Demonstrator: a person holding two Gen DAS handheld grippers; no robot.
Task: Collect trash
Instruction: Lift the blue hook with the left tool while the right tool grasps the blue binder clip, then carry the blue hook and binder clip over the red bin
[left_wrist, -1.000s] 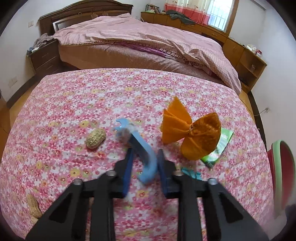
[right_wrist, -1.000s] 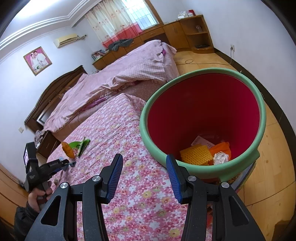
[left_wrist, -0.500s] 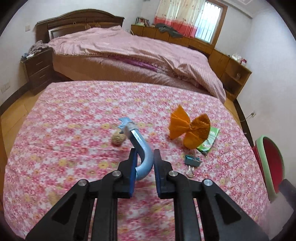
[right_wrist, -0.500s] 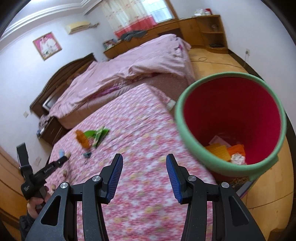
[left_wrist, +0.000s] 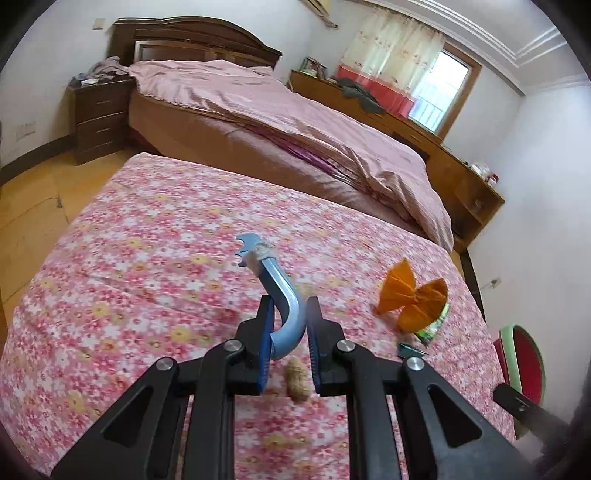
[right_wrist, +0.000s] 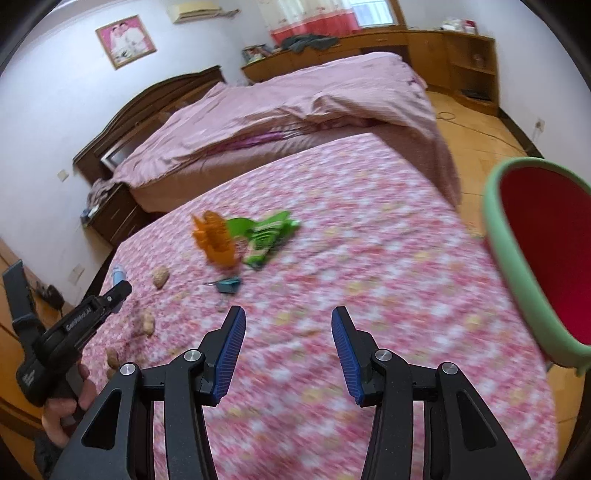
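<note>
My left gripper (left_wrist: 289, 312) is shut on a curved light-blue plastic piece (left_wrist: 275, 286) and holds it above the floral cloth (left_wrist: 155, 236). A peanut (left_wrist: 297, 380) lies on the cloth below it. An orange crumpled wrapper (left_wrist: 412, 295) and a green packet (left_wrist: 434, 325) lie to the right. My right gripper (right_wrist: 288, 338) is open and empty above the cloth. The green bin with a red inside (right_wrist: 543, 258) stands at its right. In the right wrist view the orange wrapper (right_wrist: 214, 240), the green packet (right_wrist: 266, 236) and the left gripper (right_wrist: 116, 291) show.
A small teal binder clip (right_wrist: 229, 284) and several peanuts (right_wrist: 160, 277) lie on the cloth. A bed with a pink quilt (left_wrist: 277, 110) stands beyond the table. A wooden nightstand (left_wrist: 99, 114) is at the left. The bin (left_wrist: 521, 358) shows at the right edge.
My left gripper closed on the blue piece and lifted it off the cloth. My right gripper swung left from the bin toward the table, still open.
</note>
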